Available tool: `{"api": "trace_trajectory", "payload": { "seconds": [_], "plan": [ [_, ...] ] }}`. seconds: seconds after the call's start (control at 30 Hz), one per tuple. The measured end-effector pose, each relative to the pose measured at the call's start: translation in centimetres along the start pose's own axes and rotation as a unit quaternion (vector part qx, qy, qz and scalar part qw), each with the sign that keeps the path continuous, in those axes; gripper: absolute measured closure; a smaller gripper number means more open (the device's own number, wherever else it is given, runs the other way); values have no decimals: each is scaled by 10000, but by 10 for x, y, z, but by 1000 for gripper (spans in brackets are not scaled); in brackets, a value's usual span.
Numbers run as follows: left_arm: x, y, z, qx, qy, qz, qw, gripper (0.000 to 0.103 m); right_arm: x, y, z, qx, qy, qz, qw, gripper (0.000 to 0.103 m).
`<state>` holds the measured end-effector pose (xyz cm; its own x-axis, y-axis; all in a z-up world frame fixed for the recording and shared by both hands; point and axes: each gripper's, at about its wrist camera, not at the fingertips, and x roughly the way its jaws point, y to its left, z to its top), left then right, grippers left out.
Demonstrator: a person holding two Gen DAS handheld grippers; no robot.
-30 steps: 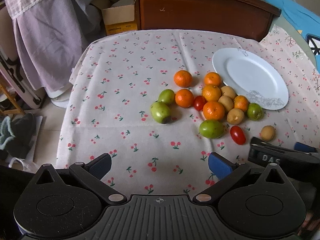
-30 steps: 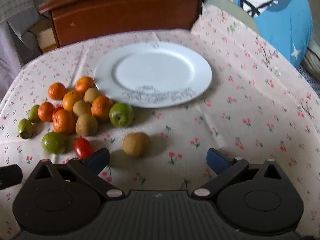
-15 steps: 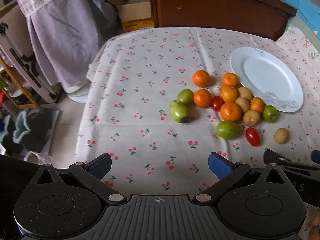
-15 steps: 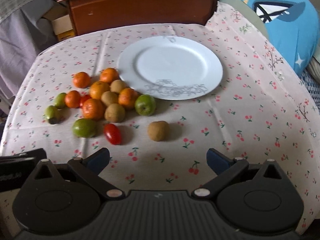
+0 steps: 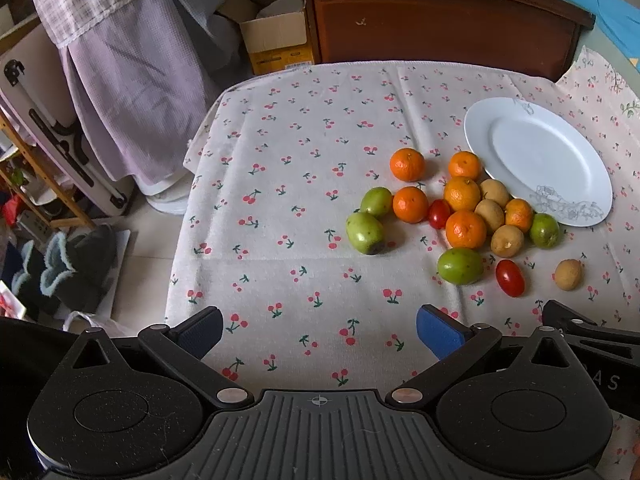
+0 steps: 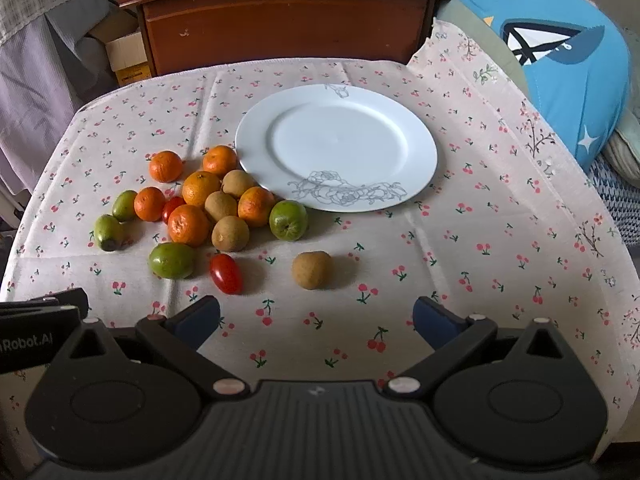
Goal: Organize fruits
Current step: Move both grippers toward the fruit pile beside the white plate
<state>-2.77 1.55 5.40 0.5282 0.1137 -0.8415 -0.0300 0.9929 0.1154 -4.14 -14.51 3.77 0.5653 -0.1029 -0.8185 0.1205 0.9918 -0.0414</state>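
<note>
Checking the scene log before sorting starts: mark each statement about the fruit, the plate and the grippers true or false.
1. The white plate holds no fruit. True.
2. The right gripper is shut on a cherry tomato. False: its jaws stand open and empty, and the near cherry tomato lies on the tablecloth.
3. One brown kiwi lies apart from the pile. True.
4. All the green fruits sit on the plate. False: they lie on the cloth; one green fruit rests just beside the rim.
5. The left gripper is open. True.
6. No tangerines are on the table. False: several are, such as the far-left tangerine.
</note>
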Motion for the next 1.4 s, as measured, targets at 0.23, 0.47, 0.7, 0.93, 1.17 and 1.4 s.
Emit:
{"api": "trace_trajectory", "payload": {
  "seconds": [0.23,0.47,0.7,0.93,1.17,1.4],
  "plan": [
    [0,1,1,16,-13,-10,10000,0,0,1,1,-8,-11,-46,10000,1],
    [2,1,1,56,-17,-35,10000,0,1,2,1,-36,0,-75,10000,1],
    [2,5,3,45,-66,-231,9997,0,4,0,2,-4,48,33,10000,1],
    [3,30,15,74,-278,-400,9988,0,-10,-35,10,525,-271,609,9964,1],
    [14,46,21,121,-295,-580,9978,0,-25,-66,13,985,-679,970,9881,1],
    [25,39,21,373,-434,-632,9964,0,-14,-61,3,950,-590,914,9895,13]
  ]
}}
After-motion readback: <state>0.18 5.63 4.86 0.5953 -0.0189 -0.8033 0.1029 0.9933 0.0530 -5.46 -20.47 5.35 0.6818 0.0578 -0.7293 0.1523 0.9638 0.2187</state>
